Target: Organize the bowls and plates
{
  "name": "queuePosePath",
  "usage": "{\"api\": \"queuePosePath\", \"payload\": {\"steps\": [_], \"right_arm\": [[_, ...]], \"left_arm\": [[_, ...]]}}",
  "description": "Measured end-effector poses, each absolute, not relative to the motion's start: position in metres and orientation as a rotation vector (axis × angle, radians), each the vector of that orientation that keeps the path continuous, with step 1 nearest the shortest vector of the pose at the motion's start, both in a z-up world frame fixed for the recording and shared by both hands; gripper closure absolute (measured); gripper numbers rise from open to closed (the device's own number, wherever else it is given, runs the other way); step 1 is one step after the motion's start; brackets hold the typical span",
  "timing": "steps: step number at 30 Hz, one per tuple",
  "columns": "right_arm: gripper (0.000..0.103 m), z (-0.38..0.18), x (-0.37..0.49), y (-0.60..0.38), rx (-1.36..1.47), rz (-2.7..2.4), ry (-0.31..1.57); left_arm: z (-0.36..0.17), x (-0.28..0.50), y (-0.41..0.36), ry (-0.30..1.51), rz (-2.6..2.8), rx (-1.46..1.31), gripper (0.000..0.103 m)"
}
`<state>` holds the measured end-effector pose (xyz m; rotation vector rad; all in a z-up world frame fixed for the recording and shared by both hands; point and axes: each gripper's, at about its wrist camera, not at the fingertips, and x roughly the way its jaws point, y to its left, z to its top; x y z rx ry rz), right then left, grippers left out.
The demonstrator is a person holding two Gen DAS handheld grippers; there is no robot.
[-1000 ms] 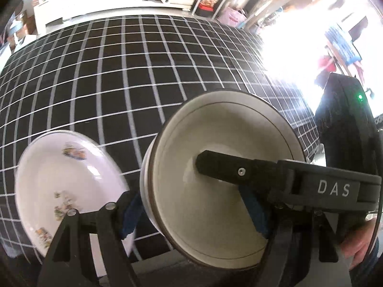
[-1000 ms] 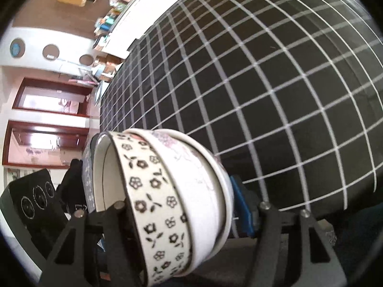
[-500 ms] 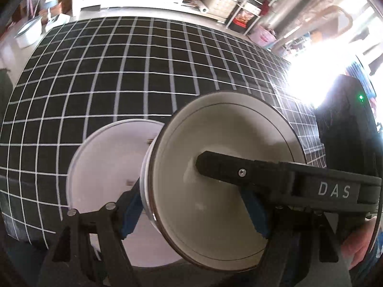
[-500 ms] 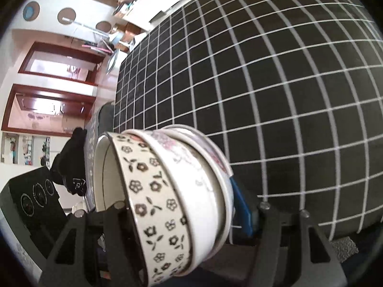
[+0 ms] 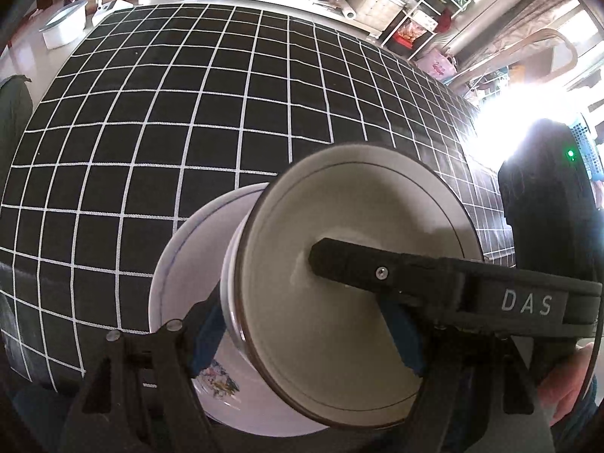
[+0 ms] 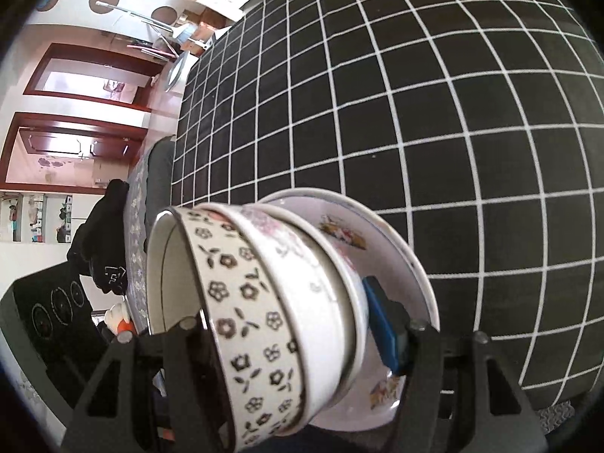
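Note:
My left gripper is shut on a cream bowl with a brown rim, held on its side: one finger reaches inside it and the other presses its base. Just behind the bowl, a white flower-printed plate lies on the black grid tablecloth. My right gripper is shut on a nested stack held on its side: a bowl with black flowers outermost and a pink-flowered bowl inside it. The same plate lies behind this stack. Contact between bowls and plate cannot be told.
The black body of the other gripper, with a green light, stands close at the right, with a person's hand below it. A white basin sits beyond the table's far left corner. A chair with dark cloth stands beside the table.
Both grippers have travelled across the table with their bowls. The flowered plate, at the left a second ago, now sits right behind the cream bowl and has come into the right wrist view.

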<state>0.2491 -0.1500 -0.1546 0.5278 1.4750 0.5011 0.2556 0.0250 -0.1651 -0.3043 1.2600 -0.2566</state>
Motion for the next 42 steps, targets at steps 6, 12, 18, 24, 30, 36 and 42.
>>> {"api": "queuePosePath", "payload": {"steps": [6, 12, 18, 24, 30, 36, 42], "right_arm": [[0.036, -0.159, 0.247, -0.152, 0.513, 0.494, 1.484], [0.036, -0.16, 0.246, -0.156, 0.525, 0.501, 1.484], [0.036, -0.162, 0.245, -0.158, 0.545, 0.509, 1.497], [0.036, -0.144, 0.243, -0.161, 0.432, 0.501, 1.419], [0.036, -0.143, 0.233, -0.168, 0.441, 0.504, 1.4], [0.036, -0.138, 0.223, -0.169, 0.403, 0.503, 1.364], [0.036, -0.13, 0.218, -0.172, 0.386, 0.475, 1.324]], "left_arm": [[-0.175, 0.255, 0.03, 1.275, -0.257, -0.324, 0.028], [-0.177, 0.256, 0.03, 1.264, -0.255, -0.319, 0.028], [-0.176, 0.255, 0.026, 1.249, -0.246, -0.296, 0.029], [-0.17, 0.252, 0.021, 1.231, -0.226, -0.237, 0.029], [-0.173, 0.245, 0.03, 1.24, -0.209, -0.27, 0.029], [-0.165, 0.23, 0.033, 1.222, -0.195, -0.26, 0.029], [-0.156, 0.218, 0.035, 1.192, -0.174, -0.273, 0.029]]}}
